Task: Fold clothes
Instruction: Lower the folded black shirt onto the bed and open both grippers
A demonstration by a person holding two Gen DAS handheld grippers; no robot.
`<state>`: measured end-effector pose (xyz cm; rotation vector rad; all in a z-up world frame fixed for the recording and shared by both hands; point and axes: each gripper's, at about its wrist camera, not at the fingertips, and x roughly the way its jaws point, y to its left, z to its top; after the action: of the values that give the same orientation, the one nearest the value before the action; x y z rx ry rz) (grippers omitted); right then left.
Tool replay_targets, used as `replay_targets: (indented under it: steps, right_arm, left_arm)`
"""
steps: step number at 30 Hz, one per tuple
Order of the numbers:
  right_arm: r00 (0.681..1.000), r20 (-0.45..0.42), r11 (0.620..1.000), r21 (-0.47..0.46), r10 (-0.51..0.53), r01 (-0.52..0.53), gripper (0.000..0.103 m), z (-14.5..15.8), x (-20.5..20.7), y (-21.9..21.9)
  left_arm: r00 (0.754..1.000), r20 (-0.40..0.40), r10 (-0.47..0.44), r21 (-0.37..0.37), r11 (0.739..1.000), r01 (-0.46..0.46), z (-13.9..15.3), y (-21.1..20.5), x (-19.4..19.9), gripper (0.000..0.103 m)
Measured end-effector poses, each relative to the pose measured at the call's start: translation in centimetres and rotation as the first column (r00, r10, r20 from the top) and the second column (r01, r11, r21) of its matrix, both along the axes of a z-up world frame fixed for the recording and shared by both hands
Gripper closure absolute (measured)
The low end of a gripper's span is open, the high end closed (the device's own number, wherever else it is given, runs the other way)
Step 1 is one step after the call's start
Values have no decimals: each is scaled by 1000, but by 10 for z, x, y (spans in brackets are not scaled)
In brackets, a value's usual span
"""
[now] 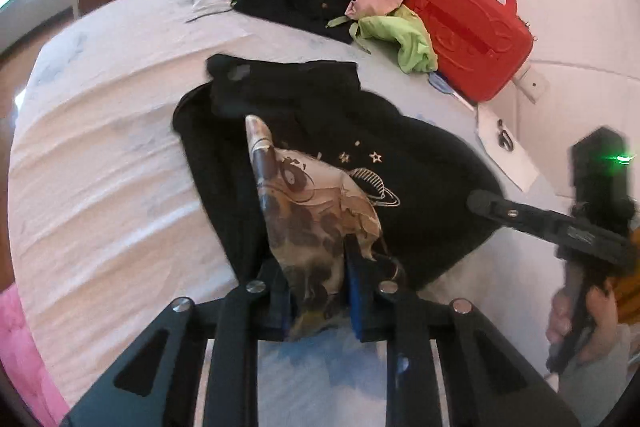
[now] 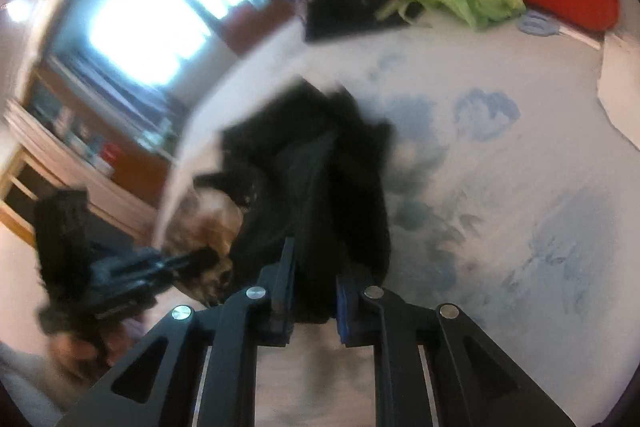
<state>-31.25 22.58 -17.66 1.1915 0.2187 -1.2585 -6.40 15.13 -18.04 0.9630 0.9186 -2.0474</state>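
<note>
No legible writing. The black T-shirt (image 1: 320, 131), soft knit printed with stars, a ringed planet and a tan graphic, lies crumpled on the pale floral bedsheet (image 1: 100, 167). The left gripper (image 1: 316, 287) clamps its printed fold; the right gripper (image 2: 314, 291) clamps plain black fabric. A glossy red case (image 1: 472, 31) sits beyond.

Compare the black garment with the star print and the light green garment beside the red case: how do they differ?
The black garment lies spread out in the middle of the bed; the green garment sits crumpled against the red case. The black one covers much more of the bed. The left gripper and right gripper are both shut on the black one; nothing holds the green one. Both rest on the same bed sheet.
</note>
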Motion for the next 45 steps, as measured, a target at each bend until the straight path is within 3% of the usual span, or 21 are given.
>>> replay_targets:
  steps: [1, 2, 4, 6, 7, 9, 14, 15, 16, 17, 20, 22, 24, 26, 28, 32, 36, 40, 45]
  right_arm:
    - [1000, 22, 999, 38, -2, 1, 83, -5, -3, 1]
    - [1000, -14, 993, 114, -2, 3, 70, -18, -2, -1]
    - [997, -74, 987, 160, -4, 15, 59, -28, 0, 0]
    - [990, -135, 983, 172, -37, 60, 53, -20, -1, 2]
    - [980, -191, 988, 134, -54, 81, 53, -8, 0, 3]
    - [975, -215, 994, 77, -62, 80, 53, 9, 1, 0]
    - [981, -192, 999, -40, -9, 2, 55, 31, 27, -39]
    - [981, -194, 999, -46, -2, -7, 59, 31, 31, -48]
    - [981, -191, 999, -41, 15, -23, 73, 27, 36, -56]
    - [982, -188, 999, -34, 33, -40, 83, 23, 41, -64]
    - [979, -199, 998, 34, 52, -47, 85, -3, 49, -85]
    - [975, -214, 995, 98, 54, -33, 85, -26, 50, -98]
    - [981, -194, 992, 123, 13, 12, 93, -37, 40, -102]
    - [987, -160, 990, 130, -25, 46, 93, -43, 31, -102]
    - [984, -171, 995, 79, -40, 55, 90, -32, 33, -98]
    - [980, -187, 998, 4, -60, 61, 84, -9, 34, -100]
    - [969, -195, 985, 49, -150, 163, 84, -10, 24, -98]
    - [957, -197, 967, 94, -215, 236, 84, -10, 28, -57]
    - [937, -166, 918, 208, -306, 337, 84, -34, 20, -17]
  left_arm:
    - [1000, 15, -3, 35, 999, 3, -8, 0, 1, 83]
    - [1000, 25, -2, 76, 997, 0, -17, -1, 3, 81]
    - [999, 33, 5, 128, 992, -9, -28, -5, 11, 65]
    - [1000, 24, 10, 92, 996, -12, -11, -10, 22, 47]
    - [1000, 14, 11, 63, 998, -12, 0, -13, 28, 45]
    - [1000, -4, 22, 4, 1000, -22, 23, -22, 37, 36]
    - [999, -46, -4, -21, 1000, 3, 40, -58, 24, 36]
    - [998, -60, -30, -21, 999, 29, 39, -60, 17, 38]
    - [995, -70, -65, -21, 998, 64, 36, -60, 12, 42]
    - [994, -54, -91, -17, 996, 90, 28, -59, 5, 50]
    - [991, 34, -133, 1, 991, 133, -2, -57, -10, 58]
    - [987, 109, -116, 13, 993, 116, -24, -61, -6, 59]
    - [986, 120, -111, 10, 994, 111, -29, -61, 4, 59]
    - [987, 116, -112, 42, 993, 108, -25, -62, 10, 59]
    - [991, 76, -110, 53, 993, 106, -13, -66, 14, 59]
    - [991, 42, -128, -24, 991, 129, 11, -85, 0, 59]
    - [976, 125, -179, -51, 981, 187, 1, -111, -34, 59]
    - [949, 221, -223, -61, 968, 242, -21, -121, -45, 59]
    - [892, 310, -330, -103, 921, 376, -30, -112, -61, 36]
